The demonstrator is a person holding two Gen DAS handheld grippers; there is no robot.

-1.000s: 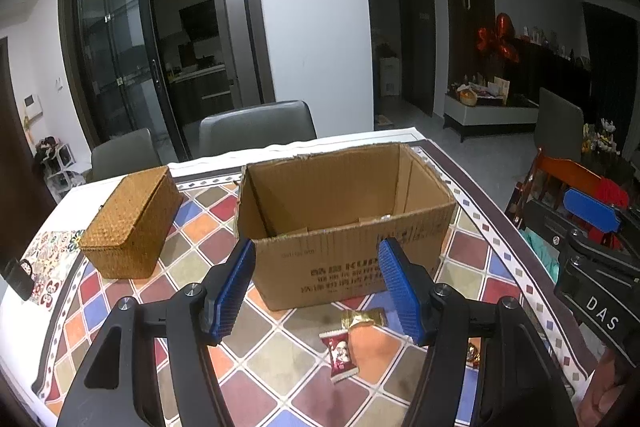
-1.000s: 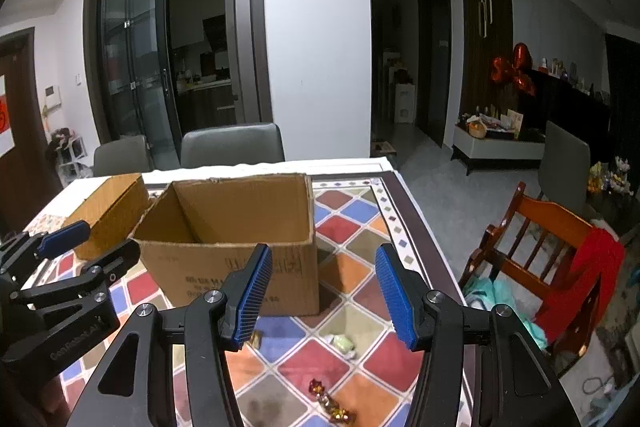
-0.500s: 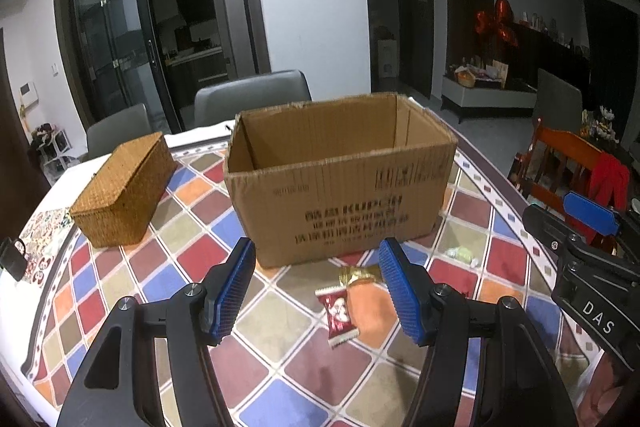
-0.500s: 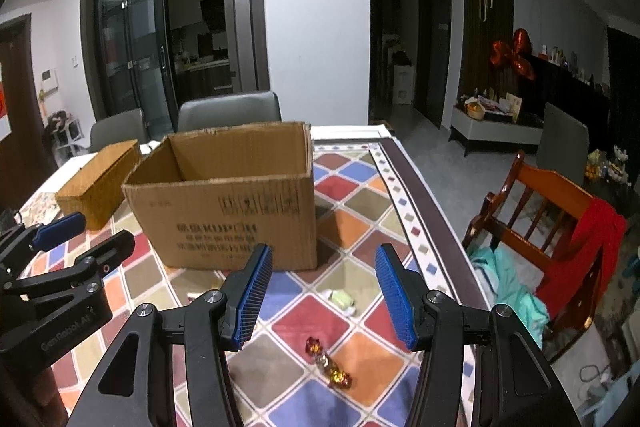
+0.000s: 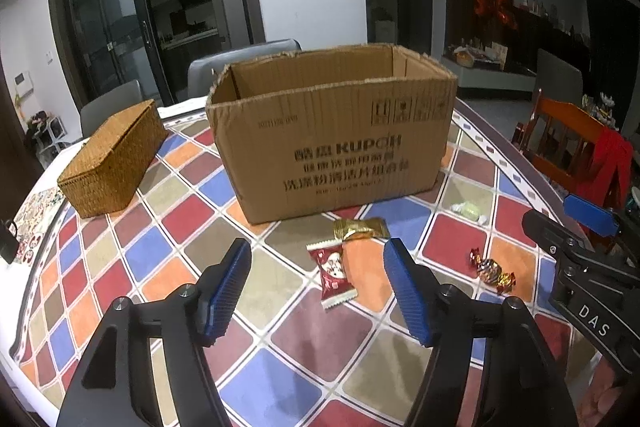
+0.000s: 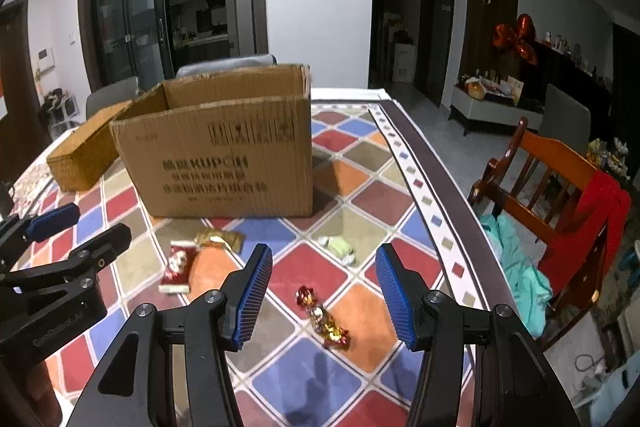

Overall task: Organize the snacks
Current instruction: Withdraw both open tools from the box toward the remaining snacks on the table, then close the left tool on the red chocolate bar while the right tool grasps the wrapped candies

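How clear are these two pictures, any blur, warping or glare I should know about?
Left wrist view: sharp enough, print on the cardboard box partly readable; fisheye bends the table edge. Right wrist view: box print smeared and soft, dim room behind, no strong glare.

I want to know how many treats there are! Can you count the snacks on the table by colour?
Red packet: 1
Gold packet: 1
Pale green candy: 1
Red-and-gold foil candy: 1
Total: 4 snacks, all lying on the table in front of the box.
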